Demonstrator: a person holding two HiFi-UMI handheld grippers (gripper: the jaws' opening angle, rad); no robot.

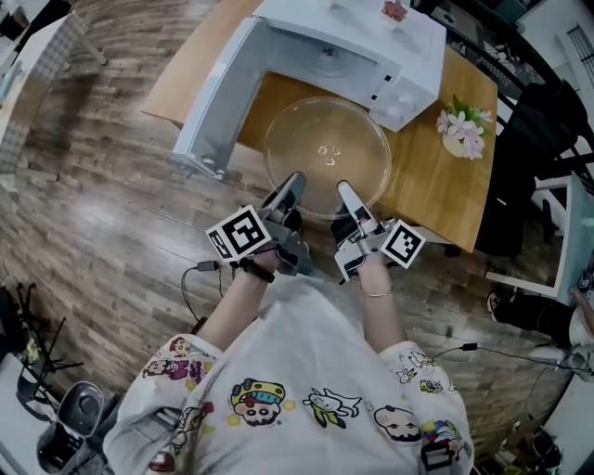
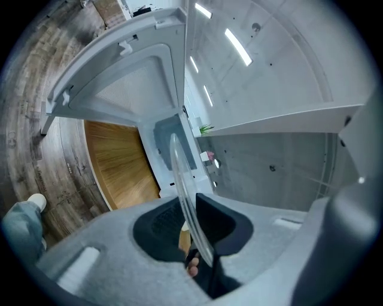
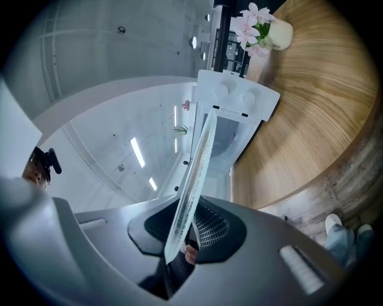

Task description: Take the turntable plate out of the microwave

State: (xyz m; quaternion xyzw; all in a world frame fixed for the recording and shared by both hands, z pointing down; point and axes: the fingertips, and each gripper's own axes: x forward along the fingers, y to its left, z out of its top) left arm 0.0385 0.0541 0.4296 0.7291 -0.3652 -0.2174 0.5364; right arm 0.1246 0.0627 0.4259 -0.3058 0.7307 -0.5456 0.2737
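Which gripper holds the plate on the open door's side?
The left gripper: it clamps the plate rim nearest the open door; the right gripper clamps it toward the flowers.

Head view: the microwave is cut off at the top edge, and I can't see into its cavity. The plate's near rim is hidden under the left gripper and right gripper. The pink item on the microwave is too small to name. Gripper views: the plate shows edge-on only, its rim lost between the pinching jaws.

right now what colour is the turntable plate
Clear glass turntable plate; best in the head view.
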